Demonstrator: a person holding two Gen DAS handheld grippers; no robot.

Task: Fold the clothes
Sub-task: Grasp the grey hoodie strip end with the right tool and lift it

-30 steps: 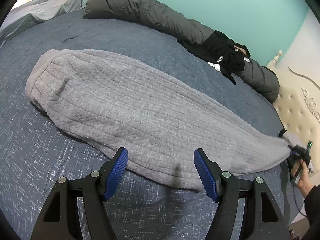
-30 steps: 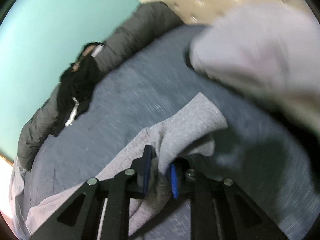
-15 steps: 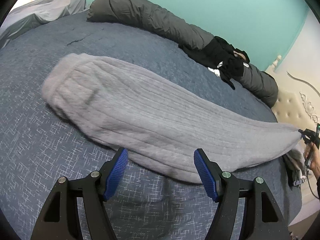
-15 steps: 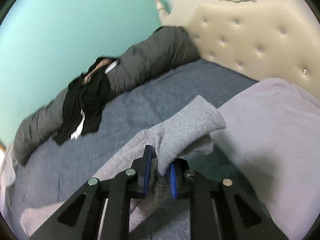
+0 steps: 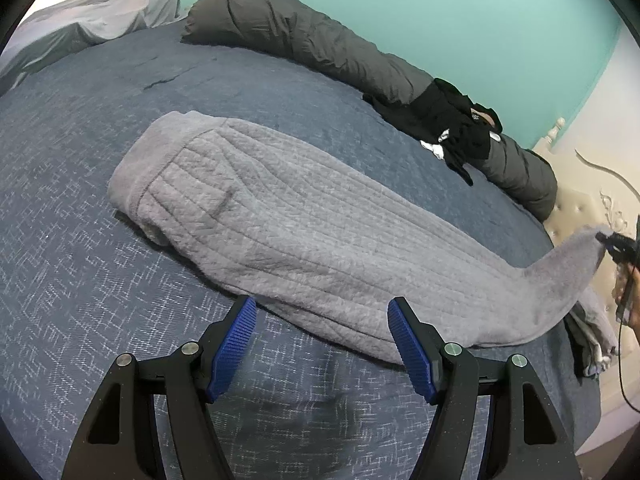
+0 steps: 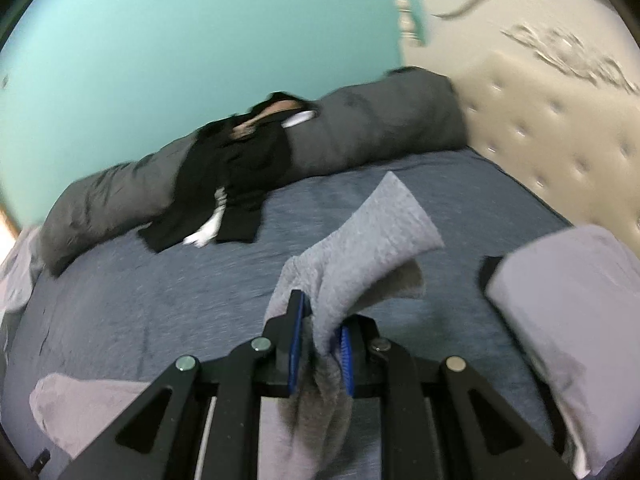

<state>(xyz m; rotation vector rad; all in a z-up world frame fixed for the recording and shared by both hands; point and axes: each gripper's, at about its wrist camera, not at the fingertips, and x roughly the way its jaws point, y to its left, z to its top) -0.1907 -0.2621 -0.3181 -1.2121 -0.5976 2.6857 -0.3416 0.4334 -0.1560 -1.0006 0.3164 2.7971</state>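
Note:
A long grey ribbed garment (image 5: pixel 304 236) lies stretched across the blue bedspread (image 5: pixel 80 300). Its waistband end rests at the left and its narrow end rises off the bed at the far right. My right gripper (image 6: pixel 320 350) is shut on that narrow end of the grey garment (image 6: pixel 360 240), whose loose tip flaps above the pads; this gripper (image 5: pixel 614 242) also shows small at the right edge of the left wrist view. My left gripper (image 5: pixel 322 350) stands open just in front of the garment's near edge, with nothing between its blue pads (image 5: pixel 234 346).
A long dark grey bolster (image 5: pixel 320 48) runs along the far edge of the bed below a teal wall, with black clothes (image 5: pixel 452 128) heaped on it. A cream tufted headboard (image 6: pixel 560 132) stands at the right. A lilac folded pile (image 6: pixel 568 300) sits near it, and a grey sheet (image 5: pixel 92 20) at far left.
My right gripper has lifted the garment's narrow end up off the bed and rolled. The garment has slid and drawn out longer toward the right. The left gripper has hardly moved.

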